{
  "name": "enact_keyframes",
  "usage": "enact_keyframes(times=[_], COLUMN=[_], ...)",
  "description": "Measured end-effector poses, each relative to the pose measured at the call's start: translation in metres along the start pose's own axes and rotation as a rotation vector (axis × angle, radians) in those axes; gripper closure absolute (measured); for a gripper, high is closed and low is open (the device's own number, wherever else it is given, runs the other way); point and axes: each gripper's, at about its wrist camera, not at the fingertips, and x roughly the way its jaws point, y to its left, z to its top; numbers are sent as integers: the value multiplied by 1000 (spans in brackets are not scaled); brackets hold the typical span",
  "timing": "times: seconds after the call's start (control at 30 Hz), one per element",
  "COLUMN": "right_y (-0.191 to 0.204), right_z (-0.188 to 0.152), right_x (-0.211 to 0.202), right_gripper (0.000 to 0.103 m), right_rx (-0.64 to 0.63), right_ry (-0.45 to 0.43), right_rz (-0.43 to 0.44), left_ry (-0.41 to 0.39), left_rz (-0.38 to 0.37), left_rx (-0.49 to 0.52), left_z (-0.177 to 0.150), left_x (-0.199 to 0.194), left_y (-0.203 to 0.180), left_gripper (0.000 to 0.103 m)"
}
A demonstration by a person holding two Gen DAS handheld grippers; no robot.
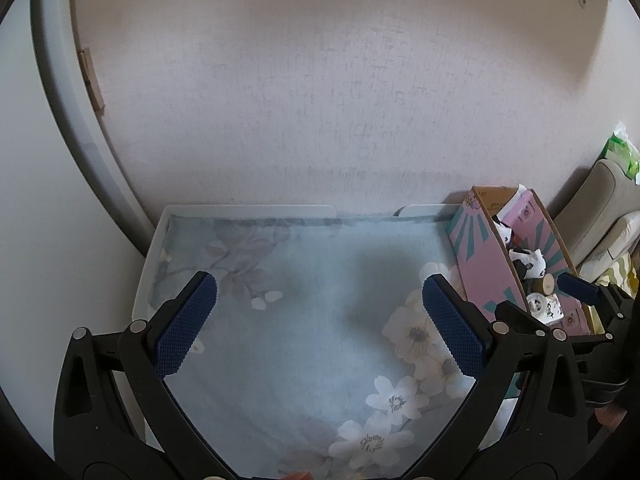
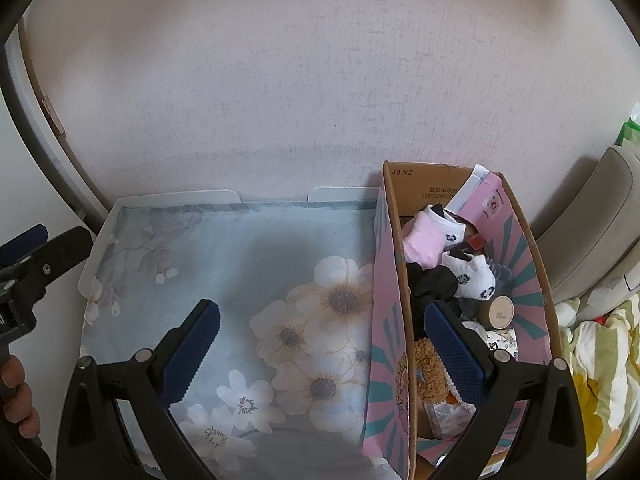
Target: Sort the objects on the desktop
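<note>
A pink cardboard box point(image 2: 386, 320) with teal rays stands at the right of a table covered by a blue flowered cloth point(image 2: 256, 264). It holds white and pink socks point(image 2: 472, 272), a black garment, a brown plush toy point(image 2: 430, 372), a tan round lid point(image 2: 498, 312) and a patterned tape roll point(image 2: 502, 338). My right gripper point(image 2: 320, 340) is open and empty, its right finger over the box. My left gripper point(image 1: 320, 316) is open and empty above the cloth; the box point(image 1: 480, 256) lies to its right.
A pale wall rises behind the table. A white tray rim point(image 1: 152, 264) edges the cloth at left and back. A beige cushion point(image 2: 592, 216) and yellow striped bedding point(image 2: 600, 364) lie right of the box. The other gripper point(image 1: 580, 292) shows at the left wrist view's right edge.
</note>
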Motion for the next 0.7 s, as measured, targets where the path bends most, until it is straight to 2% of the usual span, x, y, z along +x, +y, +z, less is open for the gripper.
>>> enact_keyframes(times=[0.7], right_y=[2], right_z=[-1], right_x=[0], right_gripper=[1], right_rx=[-5], right_ry=[0], right_rz=[-1], left_ry=[-16], left_rz=[-1], left_rx=[3], left_z=[-3], left_x=[-4], left_y=[-1], left_gripper=[0])
